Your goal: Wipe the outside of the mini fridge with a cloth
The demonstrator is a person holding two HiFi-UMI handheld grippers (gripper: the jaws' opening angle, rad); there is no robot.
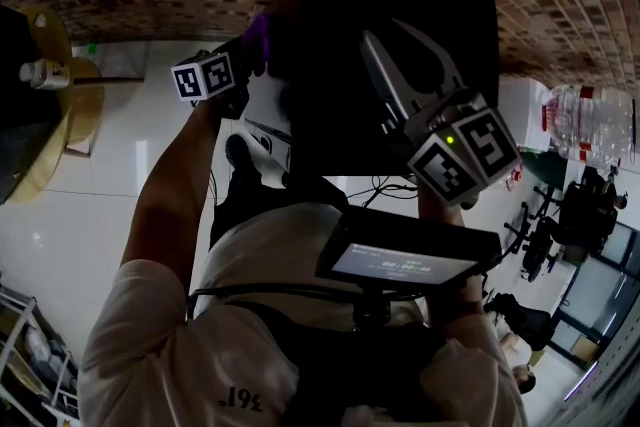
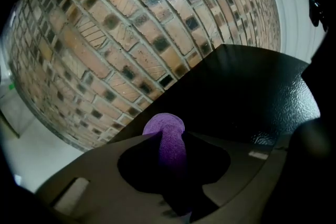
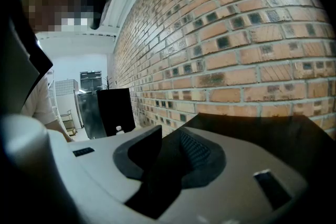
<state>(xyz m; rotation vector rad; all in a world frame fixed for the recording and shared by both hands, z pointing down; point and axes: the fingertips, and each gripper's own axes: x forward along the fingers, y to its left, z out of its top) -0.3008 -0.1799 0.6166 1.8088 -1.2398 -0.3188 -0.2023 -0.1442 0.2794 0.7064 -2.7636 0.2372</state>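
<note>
Currently: black mini fridge (image 1: 340,65) stands against the brick wall (image 2: 131,34), seen from above in the head view.

Left gripper (image 2: 169,138): at the fridge's upper left edge. Fingers clamped on a purple cloth (image 2: 164,126). A rounded wad of the cloth sticks out past the fingertips, toward the fridge's edge. Cloth lies right at that edge; actual contact with the fridge cannot be confirmed from either view.

Right gripper (image 3: 168,139): over the fridge's top, toward its right side. Fingers a little apart, nothing between them; the ribbed pad of one finger shows. Beyond the fingertips, the fridge's dark top runs to the wall.

Surroundings, relative to the fridge:
- clear water bottle (image 1: 590,120) to its right, apart from it;
- round wooden table (image 1: 85,105) well off to its left, on the pale tiled floor;
- small lit screen (image 1: 400,263) on the person's chest, on the fridge's near side, just below the right gripper's marker cube.
</note>
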